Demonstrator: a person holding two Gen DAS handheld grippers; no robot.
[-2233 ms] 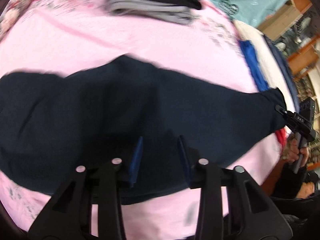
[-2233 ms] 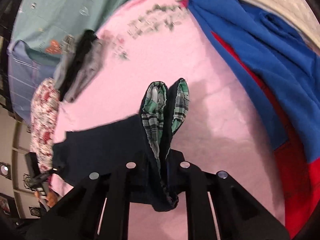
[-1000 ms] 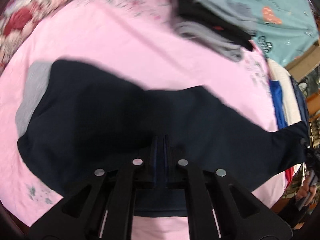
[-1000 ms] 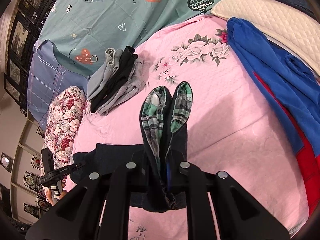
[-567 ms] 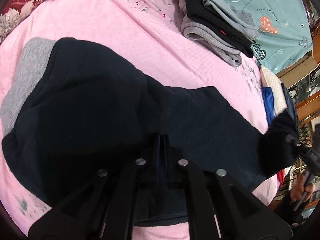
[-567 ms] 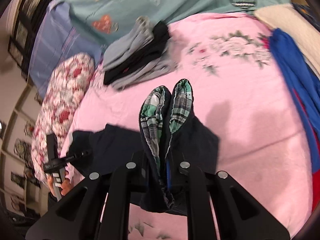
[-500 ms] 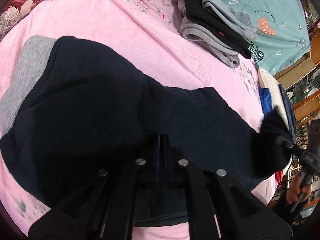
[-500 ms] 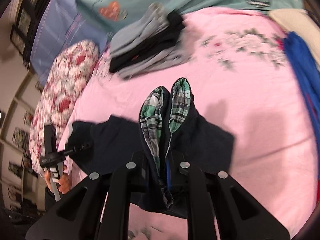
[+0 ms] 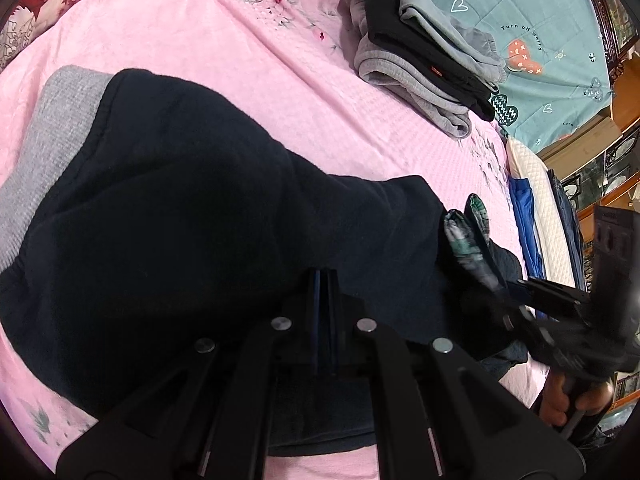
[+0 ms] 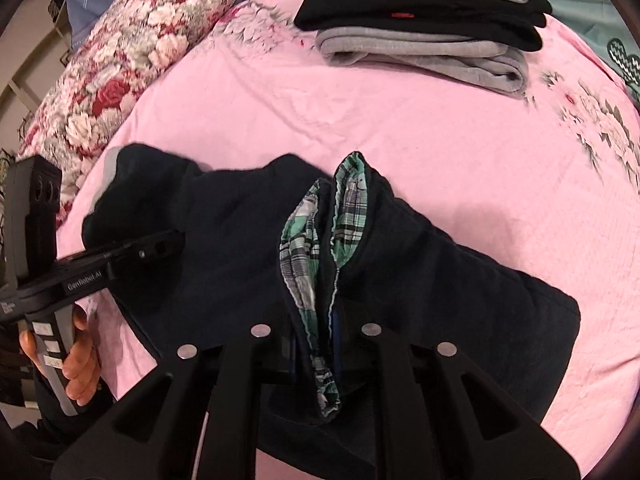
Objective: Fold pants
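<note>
Dark navy pants with a grey waistband lie on the pink bed sheet. My left gripper is shut on the pants' near edge. My right gripper has the leg cuff, with its green plaid lining showing, between its jaws; the jaws are opening while the pads still touch the cloth. The leg is doubled over the rest of the pants. In the left wrist view the right gripper and the cuff sit close at the right. The left gripper shows in the right wrist view too.
A stack of folded grey and black clothes lies farther back on the bed. A floral pillow is at the left, a teal sheet behind, and a blue garment at the right edge.
My right gripper has carried the plaid-lined cuff across the bed toward the left gripper, folding the leg over the pants. The left gripper has kept its grip and hardly moved.
</note>
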